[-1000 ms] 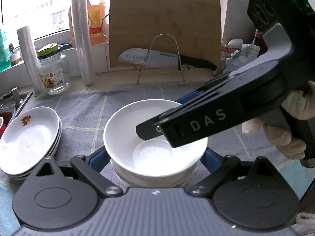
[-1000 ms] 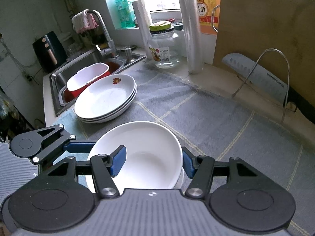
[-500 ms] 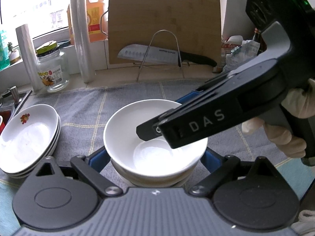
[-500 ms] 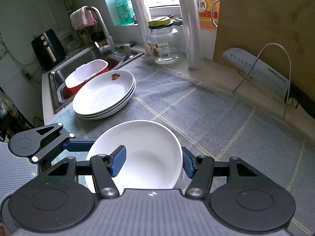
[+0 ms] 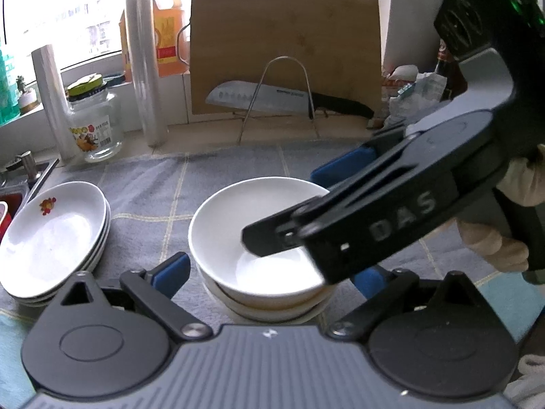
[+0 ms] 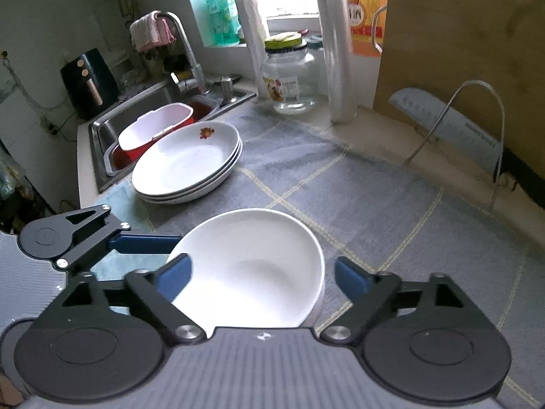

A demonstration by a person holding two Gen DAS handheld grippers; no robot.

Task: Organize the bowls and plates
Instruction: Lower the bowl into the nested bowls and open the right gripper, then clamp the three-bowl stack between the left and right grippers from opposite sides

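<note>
1. Stacked white bowls sit lower centre on the grey mat; plate stack lies left, sorted.
2. Left gripper has just been opening, its jaws clear of the bowls between them.
3. Right gripper stands spread, holding nothing; little seems left.

A pale desk carries a grey checked cloth. On the cloth, a stack of white bowls sits near 6 o'clock, and a stack of white plates lies at about 10 o'clock from it. Beyond the cloth, around 12 o'clock, a glass jar, two upright film rolls and a wire stand rest on the bare desk.
</note>
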